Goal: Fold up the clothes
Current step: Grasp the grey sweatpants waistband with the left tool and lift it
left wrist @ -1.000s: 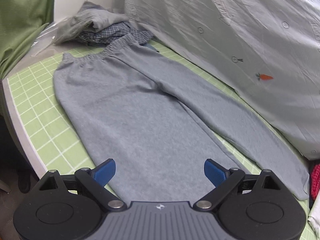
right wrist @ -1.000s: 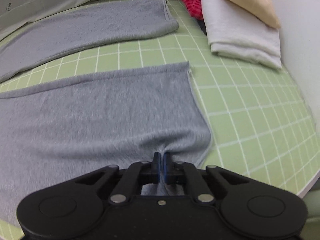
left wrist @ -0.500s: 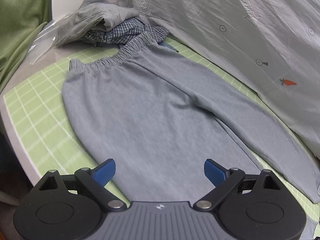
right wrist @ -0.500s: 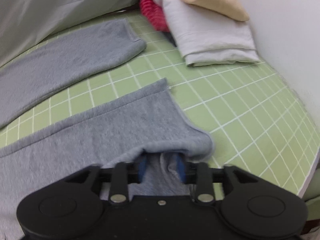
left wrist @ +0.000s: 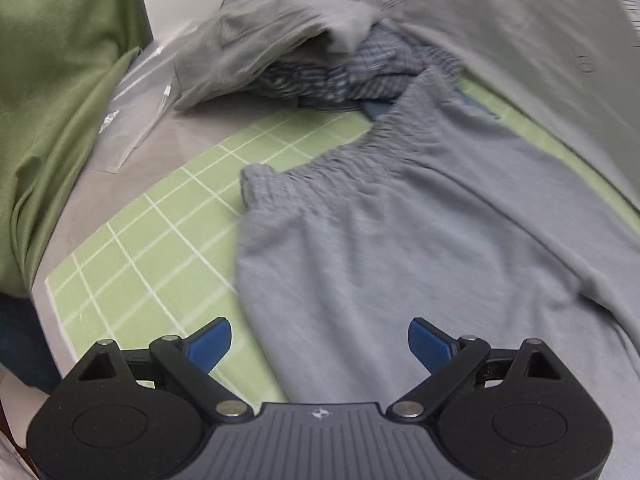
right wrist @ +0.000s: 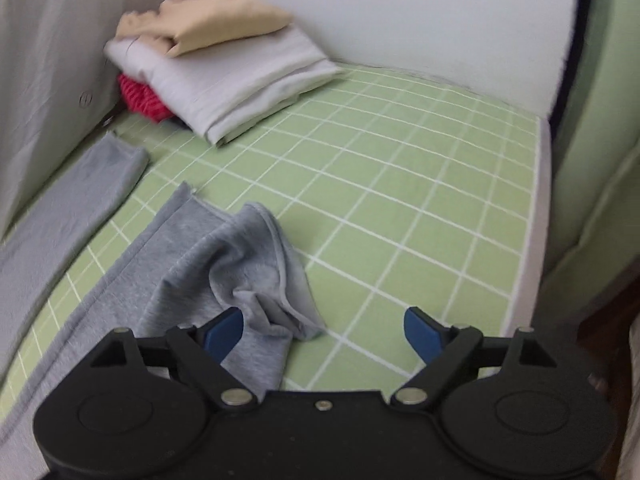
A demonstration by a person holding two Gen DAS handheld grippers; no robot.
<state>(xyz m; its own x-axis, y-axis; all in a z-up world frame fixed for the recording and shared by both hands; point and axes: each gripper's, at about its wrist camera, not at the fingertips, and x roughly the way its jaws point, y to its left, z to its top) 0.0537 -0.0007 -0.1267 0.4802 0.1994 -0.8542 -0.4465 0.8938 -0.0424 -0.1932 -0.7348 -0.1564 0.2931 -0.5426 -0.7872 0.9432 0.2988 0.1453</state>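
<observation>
Grey sweatpants lie flat on the green grid mat, their gathered waistband toward the back. My left gripper hovers open over the hip part, nothing between its blue pads. In the right wrist view the near leg's cuff lies crumpled on the mat. My right gripper is over it with its jaws opening; the cloth lies by the left pad, not pinched. The other leg stretches flat at the left.
A pile of grey and checked clothes sits behind the waistband, with a clear plastic bag beside it. Folded white and beige clothes and a red item are stacked at the back. A grey carrot-print sheet borders the mat.
My right gripper let go of the leg cuff, opened wide and rolled; the cuff dropped crumpled. My left gripper travelled along the pants toward the waistband, staying open.
</observation>
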